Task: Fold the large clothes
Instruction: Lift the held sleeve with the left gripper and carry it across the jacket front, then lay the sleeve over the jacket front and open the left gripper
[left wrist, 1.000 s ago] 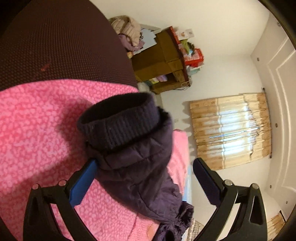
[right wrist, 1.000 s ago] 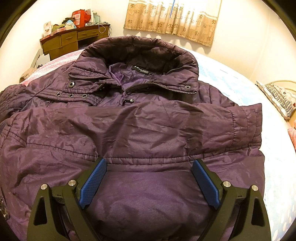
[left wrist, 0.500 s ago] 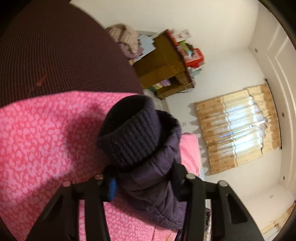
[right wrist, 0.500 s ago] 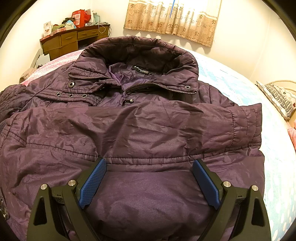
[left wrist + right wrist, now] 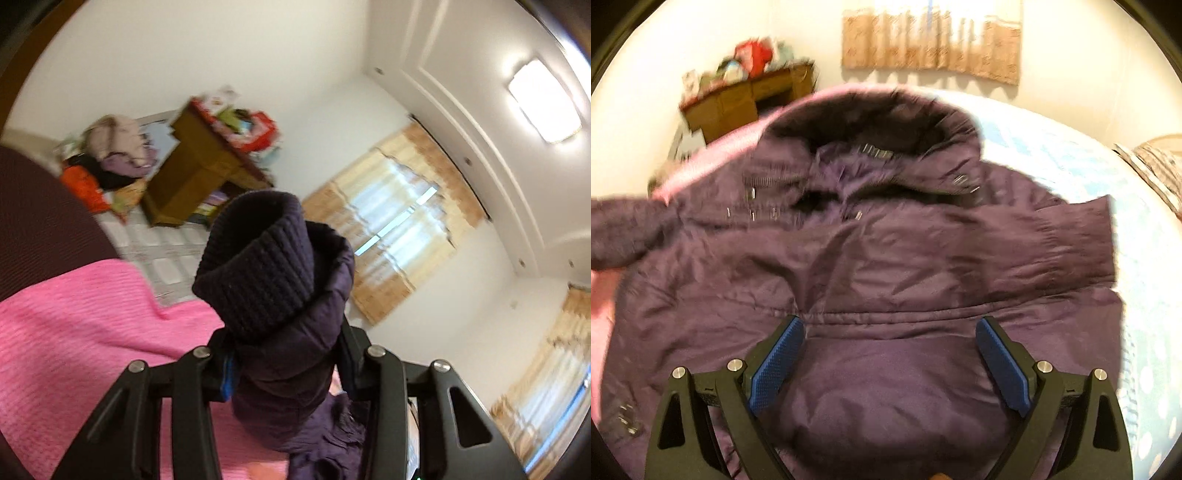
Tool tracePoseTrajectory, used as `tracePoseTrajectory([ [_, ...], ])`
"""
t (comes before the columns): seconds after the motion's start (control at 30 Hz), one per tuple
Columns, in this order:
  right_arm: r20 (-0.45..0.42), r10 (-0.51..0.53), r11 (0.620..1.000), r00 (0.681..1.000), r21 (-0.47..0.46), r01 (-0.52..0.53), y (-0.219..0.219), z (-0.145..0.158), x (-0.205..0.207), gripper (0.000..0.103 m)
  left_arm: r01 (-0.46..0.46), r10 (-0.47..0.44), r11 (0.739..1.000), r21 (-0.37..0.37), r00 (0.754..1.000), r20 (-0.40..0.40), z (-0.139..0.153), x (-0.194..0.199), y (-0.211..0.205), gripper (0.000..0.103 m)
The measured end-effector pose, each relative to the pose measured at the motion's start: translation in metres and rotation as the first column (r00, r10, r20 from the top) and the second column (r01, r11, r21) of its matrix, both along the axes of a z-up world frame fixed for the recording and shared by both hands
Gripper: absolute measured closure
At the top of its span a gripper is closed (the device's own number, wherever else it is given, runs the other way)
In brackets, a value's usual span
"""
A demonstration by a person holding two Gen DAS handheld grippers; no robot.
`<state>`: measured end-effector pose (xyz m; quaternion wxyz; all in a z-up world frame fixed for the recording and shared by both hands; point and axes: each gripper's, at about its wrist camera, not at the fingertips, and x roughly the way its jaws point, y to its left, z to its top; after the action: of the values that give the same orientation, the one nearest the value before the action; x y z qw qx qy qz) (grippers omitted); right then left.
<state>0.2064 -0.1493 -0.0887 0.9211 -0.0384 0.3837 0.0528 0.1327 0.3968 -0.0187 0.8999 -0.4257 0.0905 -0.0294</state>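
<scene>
A dark purple padded jacket (image 5: 886, 258) lies front up on the bed, collar away from me. One sleeve (image 5: 1052, 247) is folded across its chest. My left gripper (image 5: 286, 354) is shut on the other sleeve just below its ribbed knit cuff (image 5: 258, 266), and holds it up above the pink blanket (image 5: 74, 332). The cuff sticks out past the fingers. In the right wrist view that raised sleeve (image 5: 624, 236) shows blurred at the left edge. My right gripper (image 5: 888, 332) stands open just over the jacket's lower front, with nothing between its pads.
A wooden desk (image 5: 199, 166) with boxes on top stands against the far wall, beside a pile of clothes (image 5: 110, 147). Curtained windows (image 5: 399, 221) fill the wall behind. A light blue sheet (image 5: 1071, 166) covers the bed's right side, with a patterned pillow (image 5: 1156, 166) at its edge.
My left gripper closed on the sleeve below the cuff, then rose and rolled, lifting the sleeve off the pink blanket. The right gripper stayed open over the jacket and barely shifted.
</scene>
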Motion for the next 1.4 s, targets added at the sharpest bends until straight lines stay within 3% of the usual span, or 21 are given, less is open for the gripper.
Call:
tracePoseTrajectory([
  [0.17,0.085,-0.014,0.996,0.996,0.093,0.007,-0.024,0.032,-0.028,0.008,0.065,-0.067,0.996,0.064,0.998,0.015,0.026,0.015,-0.032,0.060],
  [0.37,0.101,-0.034,0.983,0.994,0.182,0.015,-0.058,0.051,-0.063,0.008,0.172,-0.182,0.977,0.129,0.981,0.069,0.054,0.033,-0.091,0.060],
  [0.63,0.128,-0.099,0.960,0.987,0.274,0.061,-0.100,0.060,-0.108,0.008,0.341,-0.364,0.920,0.193,0.926,0.099,0.072,0.059,-0.171,0.060],
  [0.87,0.137,-0.145,0.949,0.980,0.300,0.098,-0.128,0.057,-0.126,0.008,0.478,-0.496,0.850,0.222,0.867,0.034,0.049,0.074,-0.244,0.060],
  [0.93,0.119,-0.165,0.939,0.979,0.323,0.119,-0.136,0.051,-0.127,0.008,0.510,-0.525,0.822,0.252,0.851,-0.008,0.036,0.075,-0.268,0.060],
  [1.07,0.096,-0.196,0.929,0.976,0.336,0.153,-0.146,0.036,-0.130,0.008,0.527,-0.532,0.757,0.385,0.840,-0.104,0.016,0.073,-0.315,0.060],
  [1.27,0.062,-0.252,0.894,0.966,0.396,0.208,-0.164,0.019,-0.134,0.008,0.610,-0.569,0.624,0.489,0.783,-0.251,-0.024,0.064,-0.376,0.060],
  [1.33,0.055,-0.274,0.882,0.960,0.413,0.228,-0.170,0.015,-0.136,0.008,0.624,-0.558,0.592,0.511,0.774,-0.299,-0.030,0.063,-0.388,0.056],
  [1.4,0.046,-0.288,0.877,0.957,0.413,0.244,-0.172,0.010,-0.136,0.008,0.643,-0.555,0.543,0.540,0.757,-0.344,-0.033,0.058,-0.399,0.050],
])
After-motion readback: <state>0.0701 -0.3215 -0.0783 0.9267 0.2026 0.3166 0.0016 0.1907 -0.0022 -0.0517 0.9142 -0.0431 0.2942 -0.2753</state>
